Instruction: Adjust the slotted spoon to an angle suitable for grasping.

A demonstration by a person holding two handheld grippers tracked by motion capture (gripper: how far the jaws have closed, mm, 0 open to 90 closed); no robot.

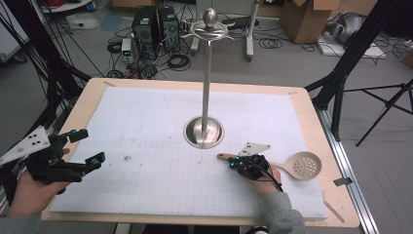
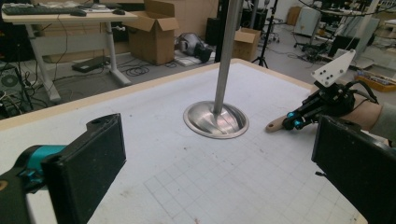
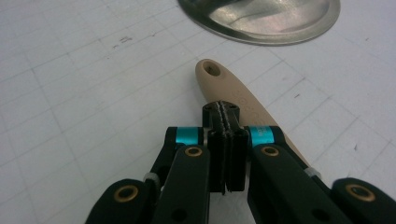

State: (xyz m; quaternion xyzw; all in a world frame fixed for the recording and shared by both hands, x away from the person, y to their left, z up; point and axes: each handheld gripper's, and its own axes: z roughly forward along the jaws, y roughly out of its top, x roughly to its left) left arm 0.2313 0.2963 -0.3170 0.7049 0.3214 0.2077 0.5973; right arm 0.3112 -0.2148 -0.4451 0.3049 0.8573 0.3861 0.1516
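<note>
High view: gridded white mat (image 1: 146, 126), cluttered floor (image 1: 292, 63).

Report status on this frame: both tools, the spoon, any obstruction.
Left tool open, hovering at table's left edge. Right tool shut, over slotted spoon's handle, grip not confirmed. Spoon flat on mat; steel stand close behind, path otherwise open.

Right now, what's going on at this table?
A person works with two grippers. The right gripper sits with its jaws shut over the handle of a beige slotted spoon, which lies flat on the white mat near the metal stand. No grip is evident. The left gripper waits open at the mat's left edge.
</note>
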